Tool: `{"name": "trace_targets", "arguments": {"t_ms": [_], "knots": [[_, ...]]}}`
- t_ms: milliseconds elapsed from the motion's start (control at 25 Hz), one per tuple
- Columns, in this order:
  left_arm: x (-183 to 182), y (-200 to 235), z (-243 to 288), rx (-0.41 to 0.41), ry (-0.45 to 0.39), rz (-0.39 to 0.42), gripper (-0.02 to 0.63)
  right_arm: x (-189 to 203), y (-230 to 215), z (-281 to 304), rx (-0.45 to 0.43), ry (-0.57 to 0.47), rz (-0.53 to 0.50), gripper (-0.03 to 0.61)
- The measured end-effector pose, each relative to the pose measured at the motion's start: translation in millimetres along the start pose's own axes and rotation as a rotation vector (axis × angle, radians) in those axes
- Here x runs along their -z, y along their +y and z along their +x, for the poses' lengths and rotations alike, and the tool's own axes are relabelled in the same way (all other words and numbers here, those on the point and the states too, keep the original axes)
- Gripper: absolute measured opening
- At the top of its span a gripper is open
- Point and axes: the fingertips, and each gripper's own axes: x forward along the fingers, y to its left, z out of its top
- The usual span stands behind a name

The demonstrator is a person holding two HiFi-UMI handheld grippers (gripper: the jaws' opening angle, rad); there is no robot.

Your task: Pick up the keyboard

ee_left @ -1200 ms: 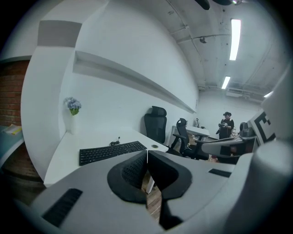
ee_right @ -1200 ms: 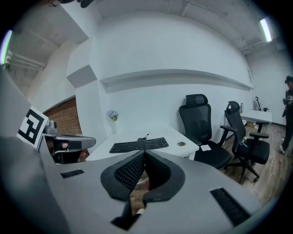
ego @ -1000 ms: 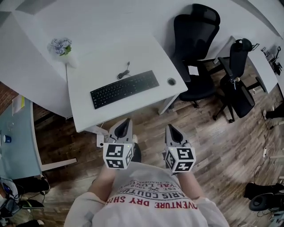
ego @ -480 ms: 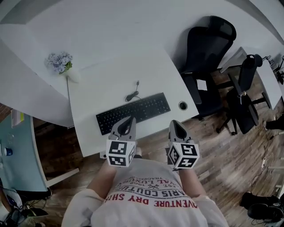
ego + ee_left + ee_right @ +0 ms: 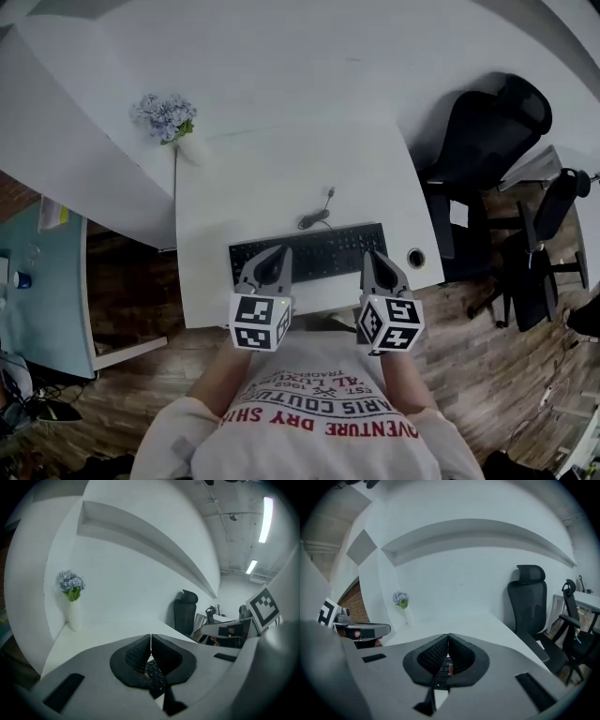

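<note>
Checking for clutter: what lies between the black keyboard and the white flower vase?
Only bare white desk, shown in the head view, separates the black keyboard from the white flower vase.

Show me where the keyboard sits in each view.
Head view: keyboard centre, at the desk's near edge.
Left gripper view: keyboard bottom centre, below the left tool's shut jaws.
Right gripper view: keyboard bottom centre, below the right tool.
Shared landmark: flower vase.

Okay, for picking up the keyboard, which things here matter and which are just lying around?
For the job: keyboard, its cable, the desk under it, left gripper and right gripper, both shut and empty.

Just around: flowers in a vase, black office chairs.
</note>
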Motion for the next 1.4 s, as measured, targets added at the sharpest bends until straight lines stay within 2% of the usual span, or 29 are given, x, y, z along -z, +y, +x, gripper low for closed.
{"name": "trace_targets", "arguments": {"t_ms": [280,520,720,840,1000,1040,1080,1120,1240,1400], "knots": [[-4,27,1,-0.151,-0.020,-0.066,0.028,-15,3,40,-0.131,0.026,-0.061,0.025],[17,37,10,-0.200,0.043,-0.151,0.028,-14,-16,62,-0.177,0.110,-0.070,0.025],[51,50,11,-0.252,0.081,-0.228,0.028,33,-46,81,-0.203,0.260,-0.085,0.026],[86,68,10,-0.279,0.161,-0.307,0.029,67,-67,86,-0.214,0.361,-0.125,0.028],[124,100,-1,-0.365,0.241,-0.356,0.031,82,-90,93,-0.194,0.411,-0.123,0.029],[132,107,-3,-0.381,0.255,-0.376,0.050,87,-94,97,-0.204,0.432,-0.113,0.075],[140,113,-5,-0.389,0.271,-0.399,0.118,93,-97,101,-0.212,0.457,-0.103,0.173],[148,118,-5,-0.395,0.289,-0.424,0.172,99,-102,104,-0.210,0.479,-0.098,0.198],[167,135,-5,-0.418,0.339,-0.460,0.238,113,-124,116,-0.166,0.513,-0.104,0.216],[186,155,-1,-0.394,0.437,-0.429,0.300,132,-142,128,-0.148,0.563,-0.074,0.220]]}}
